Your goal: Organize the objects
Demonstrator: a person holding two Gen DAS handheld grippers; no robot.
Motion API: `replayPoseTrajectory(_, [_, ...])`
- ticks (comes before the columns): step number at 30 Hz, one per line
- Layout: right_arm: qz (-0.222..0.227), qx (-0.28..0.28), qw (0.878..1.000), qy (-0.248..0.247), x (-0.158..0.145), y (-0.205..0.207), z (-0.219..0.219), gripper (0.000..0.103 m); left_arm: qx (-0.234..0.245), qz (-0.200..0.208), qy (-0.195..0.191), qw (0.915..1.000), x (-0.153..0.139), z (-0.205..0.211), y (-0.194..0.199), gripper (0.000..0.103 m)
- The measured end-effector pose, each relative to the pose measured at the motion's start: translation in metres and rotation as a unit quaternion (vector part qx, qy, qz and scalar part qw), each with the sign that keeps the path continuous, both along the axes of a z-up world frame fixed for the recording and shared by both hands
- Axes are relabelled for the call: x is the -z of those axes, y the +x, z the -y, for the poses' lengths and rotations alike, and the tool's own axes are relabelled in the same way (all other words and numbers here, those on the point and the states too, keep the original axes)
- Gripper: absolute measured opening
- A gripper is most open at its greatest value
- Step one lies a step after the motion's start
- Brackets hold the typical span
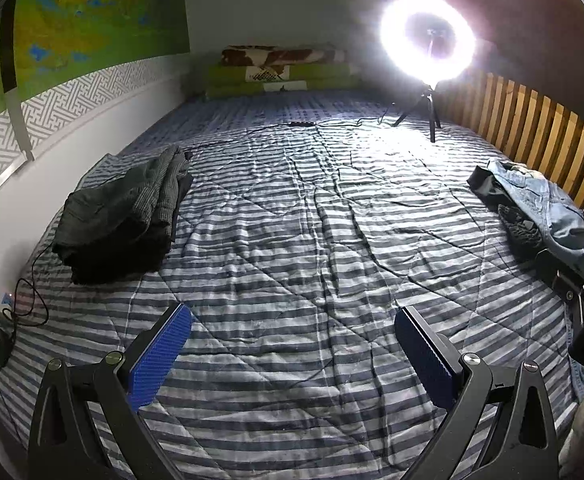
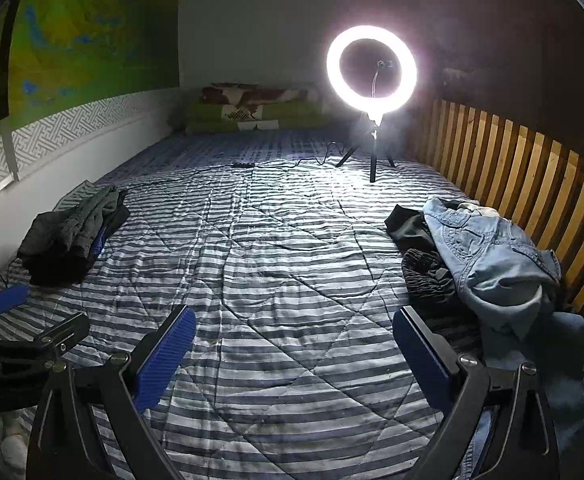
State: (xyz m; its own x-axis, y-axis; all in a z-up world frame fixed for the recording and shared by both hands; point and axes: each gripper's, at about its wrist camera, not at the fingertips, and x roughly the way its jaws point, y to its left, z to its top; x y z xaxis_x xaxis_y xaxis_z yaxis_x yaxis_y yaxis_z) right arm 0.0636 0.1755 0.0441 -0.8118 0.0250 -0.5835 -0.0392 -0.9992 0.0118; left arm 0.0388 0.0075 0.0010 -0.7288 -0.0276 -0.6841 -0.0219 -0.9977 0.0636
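Both our claws released, left gripper (image 1: 292, 334) and right gripper (image 2: 294, 334), above striped quilt (image 1: 292, 220) | folded dark clothes (image 1: 119, 216) at left edge | denim pile (image 2: 492, 264) at right edge

The left gripper (image 1: 292, 354) has 2 black, angular fingers, each faced on its inner side with a long blue pad (image 1: 159, 354) ribbed in fine rows. Each finger hangs from 2 black link arms with triangular cut-outs. 2 round silver screw heads (image 1: 113, 357) cap the pivots on each side, 4 in all.

The right gripper (image 2: 294, 356) is the same build: black fingers, ribbed blue pads (image 2: 163, 358), slotted link arms, silver pivot screws (image 2: 468, 360). Seen from the side in the right view, the left gripper shows a black bar with small silver screws and a blue pad face.
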Motion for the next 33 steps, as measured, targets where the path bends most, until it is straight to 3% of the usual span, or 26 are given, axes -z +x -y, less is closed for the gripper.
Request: replayPoseTrajectory(33, [0.016,0.000,1.000,-0.004,0.013,-0.012,-0.002,0.097,0.005,0.012,0.004,0.9999,0.010,-0.002,-0.011,0.103])
